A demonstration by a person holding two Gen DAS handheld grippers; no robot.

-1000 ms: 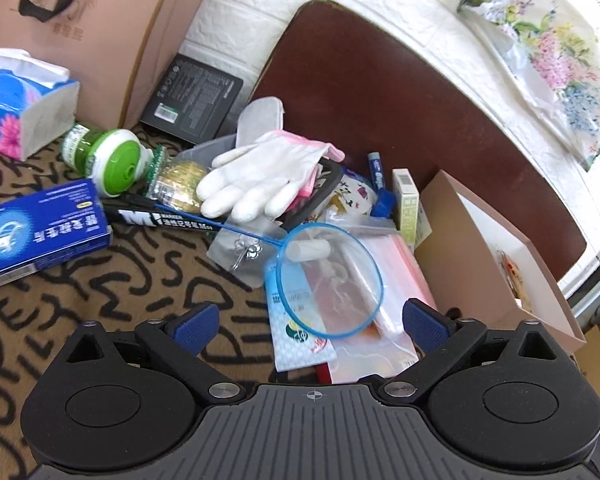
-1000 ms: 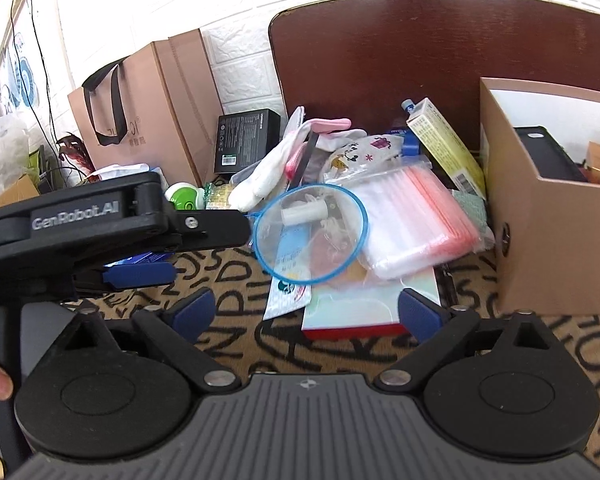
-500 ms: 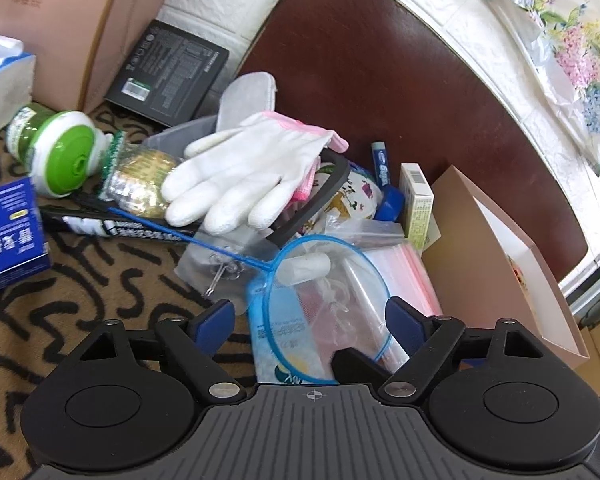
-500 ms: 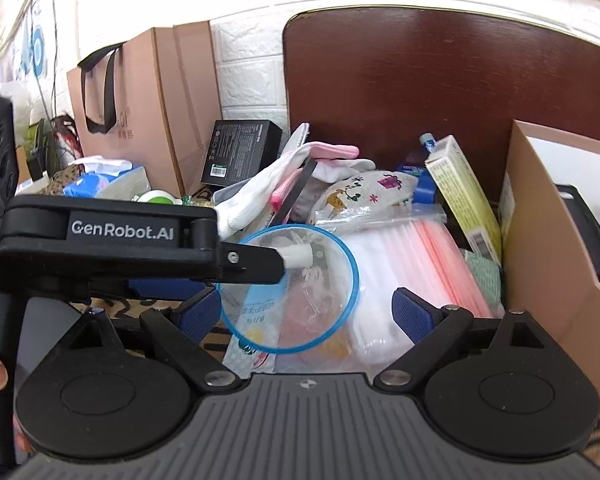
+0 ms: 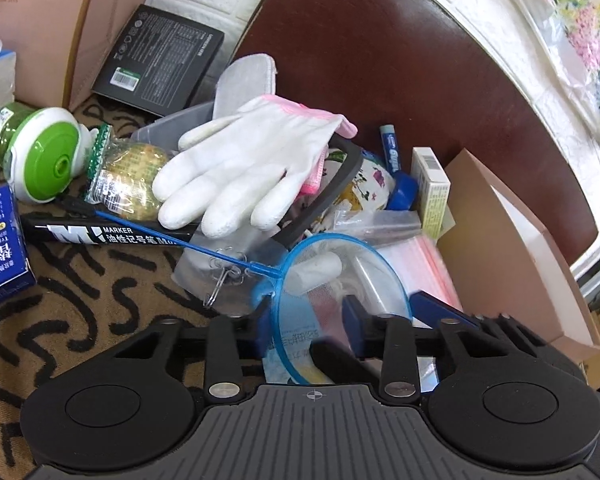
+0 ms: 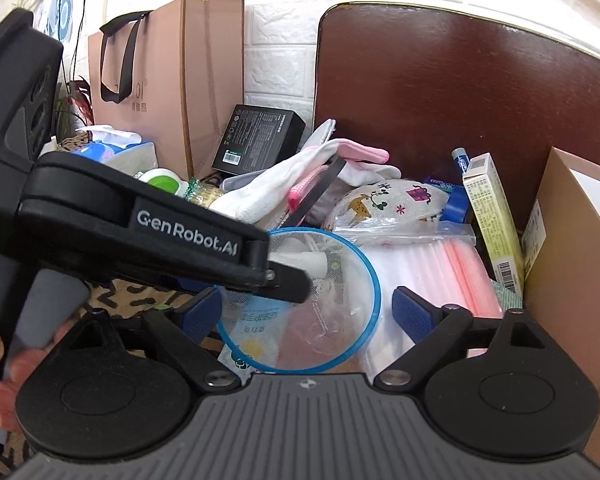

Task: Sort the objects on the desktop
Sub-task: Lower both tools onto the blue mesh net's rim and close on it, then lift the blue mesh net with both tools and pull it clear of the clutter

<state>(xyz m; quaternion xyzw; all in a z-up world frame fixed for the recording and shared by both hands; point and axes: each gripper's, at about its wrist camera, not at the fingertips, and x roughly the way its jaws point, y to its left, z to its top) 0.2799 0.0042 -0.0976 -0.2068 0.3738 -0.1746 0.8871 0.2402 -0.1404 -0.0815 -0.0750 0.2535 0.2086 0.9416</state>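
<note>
A small blue-rimmed net [image 5: 340, 280] with a thin blue handle lies on a pile of zip bags [image 5: 428, 264] and packets. It also shows in the right wrist view [image 6: 324, 312]. My left gripper [image 5: 306, 312] has its jaws narrowed around the near rim of the net; whether the pads touch the rim is unclear. My right gripper [image 6: 308, 312] is open, its blue pads on either side of the net, just behind it. The left gripper's black body [image 6: 140, 236] crosses the right wrist view above the net.
A white and pink glove [image 5: 240, 172], a black marker [image 5: 108, 234], a green-capped bottle [image 5: 36, 152], a blue box [image 5: 0, 252] and a black box [image 5: 160, 60] lie left and behind. A brown cardboard box [image 5: 520, 256] stands right. A dark headboard [image 6: 460, 100] is behind.
My left gripper has moved forward onto the net and its jaws have closed in from wide open. My right gripper has come closer to the net and stays open.
</note>
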